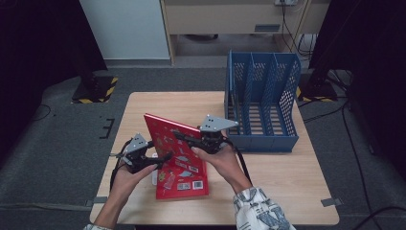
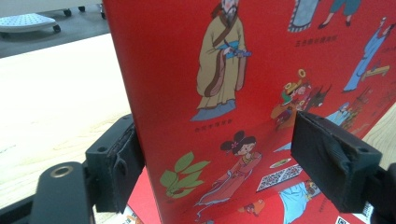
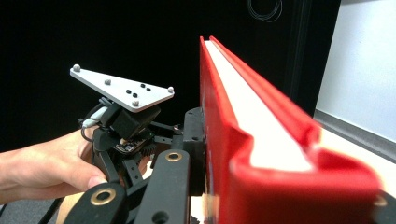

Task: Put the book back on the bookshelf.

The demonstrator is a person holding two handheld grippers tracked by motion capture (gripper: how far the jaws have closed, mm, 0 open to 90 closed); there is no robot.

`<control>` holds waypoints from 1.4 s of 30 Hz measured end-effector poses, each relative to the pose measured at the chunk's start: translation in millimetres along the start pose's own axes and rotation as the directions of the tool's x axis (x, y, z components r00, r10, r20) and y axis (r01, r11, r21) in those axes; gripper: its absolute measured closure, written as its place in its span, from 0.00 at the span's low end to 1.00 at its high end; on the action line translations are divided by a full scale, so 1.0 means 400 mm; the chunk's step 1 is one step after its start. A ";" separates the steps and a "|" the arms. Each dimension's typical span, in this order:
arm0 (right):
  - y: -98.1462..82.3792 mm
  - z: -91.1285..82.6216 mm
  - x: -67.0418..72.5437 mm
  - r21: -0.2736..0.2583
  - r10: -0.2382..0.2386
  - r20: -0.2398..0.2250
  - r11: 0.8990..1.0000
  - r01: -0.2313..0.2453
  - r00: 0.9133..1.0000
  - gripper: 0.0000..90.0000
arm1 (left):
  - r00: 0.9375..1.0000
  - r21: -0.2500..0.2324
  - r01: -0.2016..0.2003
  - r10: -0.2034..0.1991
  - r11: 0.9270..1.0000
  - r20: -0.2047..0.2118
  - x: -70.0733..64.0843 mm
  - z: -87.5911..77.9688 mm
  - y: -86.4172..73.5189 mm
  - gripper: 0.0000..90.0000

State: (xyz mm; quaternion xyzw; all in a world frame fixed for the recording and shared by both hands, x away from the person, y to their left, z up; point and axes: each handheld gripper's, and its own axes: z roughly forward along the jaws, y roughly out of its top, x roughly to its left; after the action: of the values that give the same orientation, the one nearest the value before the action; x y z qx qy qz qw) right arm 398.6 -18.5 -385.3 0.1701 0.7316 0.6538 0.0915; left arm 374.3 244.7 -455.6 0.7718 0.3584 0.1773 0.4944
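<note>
Left hand-held gripper [image 1: 160, 159] near the table's [image 1: 287, 177] left edge: jaws apart, straddling the tilted red illustrated hardcover book [image 1: 179, 165], far pad clear of the cover. Right hand-held gripper [image 1: 184, 137]: clamped on the book's raised upper edge. Blue perforated plastic file rack [image 1: 262, 103] standing at the far right corner.

**Layout, referenced to the table**

The book [image 1: 179, 158] stands tilted on the table [image 1: 287, 177], left of centre, its lower edge toward the near side. The file rack [image 1: 261, 103] sits on the far right part of the table, well apart from the book's lower edge and to the right of its upper corner. The left gripper [image 1: 160, 160] is at the book's left edge; the right gripper [image 1: 184, 136] is at its upper right edge, between book and rack. A stand base [image 1: 95, 88] lies on the floor beyond the table's far left corner.
</note>
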 end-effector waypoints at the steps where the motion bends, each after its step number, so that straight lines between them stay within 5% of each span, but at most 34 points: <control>1: 0.000 0.000 0.000 0.001 0.002 0.001 1.000 -0.002 1.000 0.87 | 1.000 0.000 0.001 -0.001 1.000 0.000 0.000 0.000 0.000 0.20; 16: 0.003 0.003 0.002 0.010 0.004 0.008 1.000 -0.004 1.000 0.89 | 1.000 -0.007 0.009 -0.009 1.000 0.009 0.000 0.000 -0.003 0.19; 23: 0.006 -0.011 0.000 0.008 0.016 0.031 1.000 -0.016 0.999 0.89 | 1.000 0.017 0.015 -0.015 1.000 -0.021 0.006 -0.019 -0.020 0.12; 32: 0.017 -0.061 -0.019 -0.005 0.029 0.095 1.000 -0.029 0.995 0.89 | 0.997 0.094 0.062 -0.057 0.994 -0.058 0.034 -0.020 -0.060 0.06; 39: 0.040 -0.129 -0.033 -0.018 0.028 0.161 1.000 -0.026 0.986 0.89 | 0.995 0.152 0.058 -0.044 0.987 -0.094 0.043 -0.019 -0.085 0.05; 42: 0.048 -0.152 -0.028 -0.024 0.024 0.183 1.000 -0.020 0.983 0.89 | 0.994 0.195 0.027 -0.006 0.980 -0.106 0.039 -0.014 -0.097 0.05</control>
State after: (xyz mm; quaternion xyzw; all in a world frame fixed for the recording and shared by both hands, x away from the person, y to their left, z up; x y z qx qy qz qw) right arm 389.8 -77.4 -359.6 0.2368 0.7108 0.6444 0.1531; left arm 366.8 269.5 -488.8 0.8035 0.4059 0.1772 0.3978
